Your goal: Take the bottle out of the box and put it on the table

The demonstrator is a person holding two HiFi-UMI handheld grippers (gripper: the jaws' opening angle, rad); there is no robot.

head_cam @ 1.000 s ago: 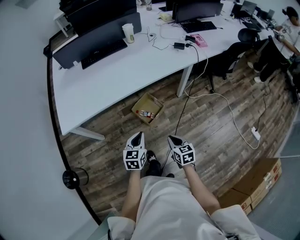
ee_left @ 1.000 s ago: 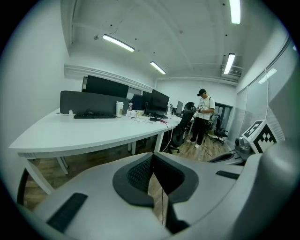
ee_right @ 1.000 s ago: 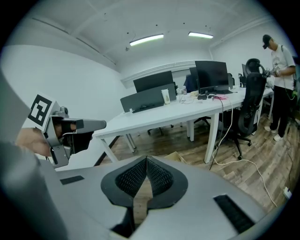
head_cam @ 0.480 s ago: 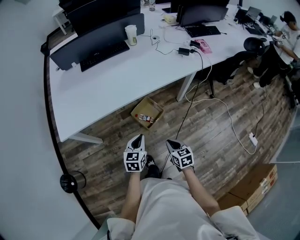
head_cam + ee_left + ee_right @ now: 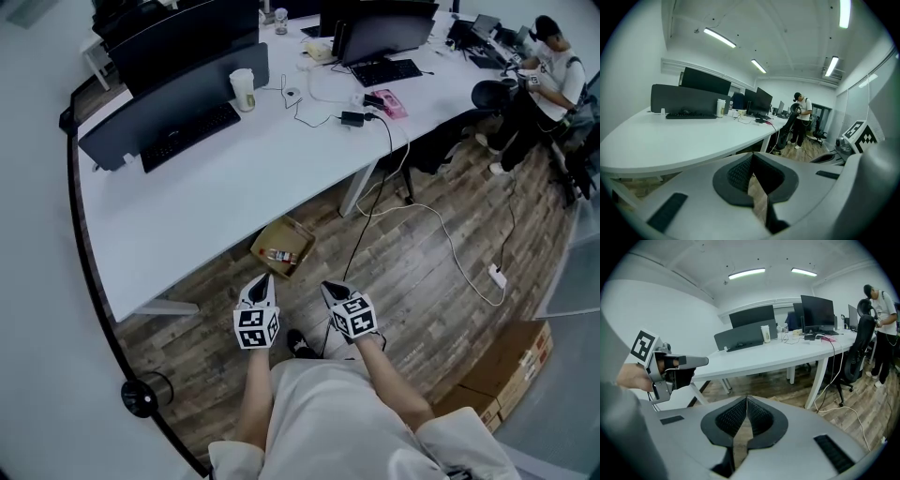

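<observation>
Head view: an open cardboard box sits on the plank floor just at the near edge of the white table. A bottle lies on its side inside the box. A larger cardboard carton stands well apart at the lower right, and its contents cannot be seen. On the table stand a paper cup, a keyboard, dark monitors and a pink packet. A black cable drops over the table edge and runs across the floor just right of the box. The left gripper and right gripper are side by side, near the box but apart from it.

Left gripper view: the jaws are clenched, with their tips meeting and nothing between them. The table edge crosses ahead, and a person stands far off by an office chair.

Right gripper view: the jaws are pressed together and empty. The left gripper shows at the left, and a table leg and the hanging cable stand ahead.
</observation>
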